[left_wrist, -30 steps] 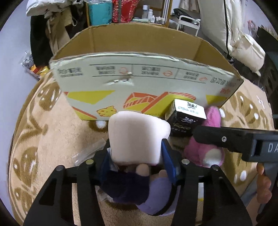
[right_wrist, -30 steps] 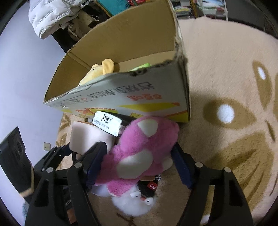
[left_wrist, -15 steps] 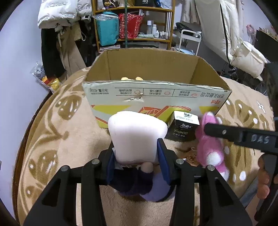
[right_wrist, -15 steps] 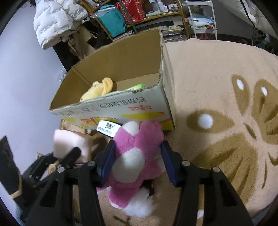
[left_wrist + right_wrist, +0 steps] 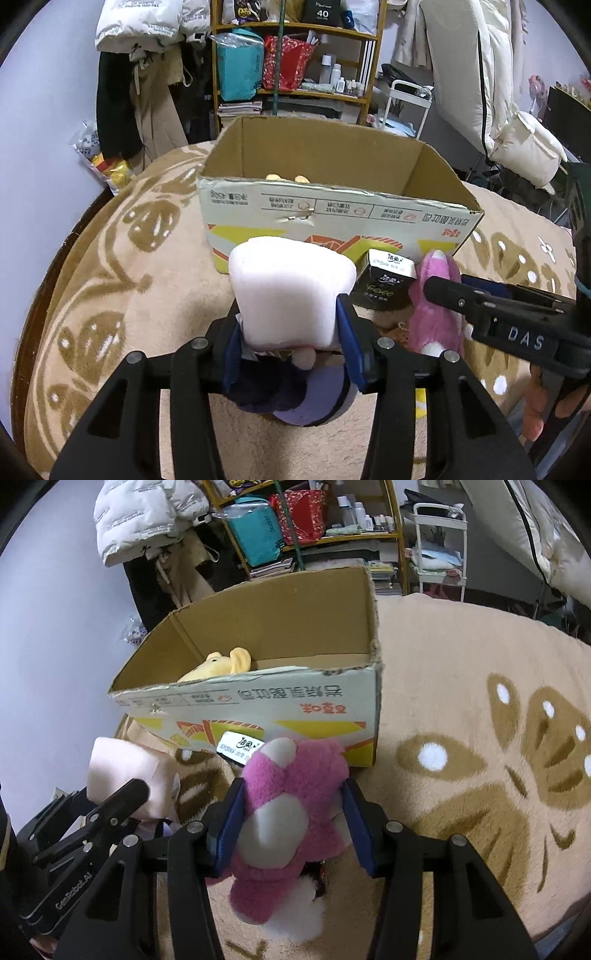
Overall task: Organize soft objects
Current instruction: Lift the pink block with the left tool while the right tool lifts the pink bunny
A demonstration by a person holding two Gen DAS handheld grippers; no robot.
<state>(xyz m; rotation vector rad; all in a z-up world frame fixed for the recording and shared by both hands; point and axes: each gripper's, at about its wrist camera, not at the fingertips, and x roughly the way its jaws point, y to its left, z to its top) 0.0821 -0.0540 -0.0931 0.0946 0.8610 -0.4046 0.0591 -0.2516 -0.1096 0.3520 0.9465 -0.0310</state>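
My left gripper [image 5: 290, 332] is shut on a pale pink, block-shaped plush toy [image 5: 291, 291] with a dark purple lower part, held above the rug. My right gripper [image 5: 291, 819] is shut on a pink plush bear [image 5: 288, 812] with white patches. Both are held in front of an open cardboard box [image 5: 332, 218], which also shows in the right wrist view [image 5: 258, 701]. A yellow plush toy [image 5: 218, 664] lies inside the box. The right gripper's arm [image 5: 498, 317] and the pink bear [image 5: 436, 314] show at the right of the left wrist view.
A small black tissue pack [image 5: 384, 280] leans against the box front. The beige rug [image 5: 480, 738] with brown patterns covers the floor. Behind the box stand a cluttered shelf [image 5: 295, 74], hanging jackets [image 5: 147, 55], a white cart [image 5: 439, 546] and white bedding [image 5: 524, 147].
Both grippers have lifted and drawn back from the box with their toys; the right gripper closed on the pink bear. The box now looks farther away and its inside shows more.
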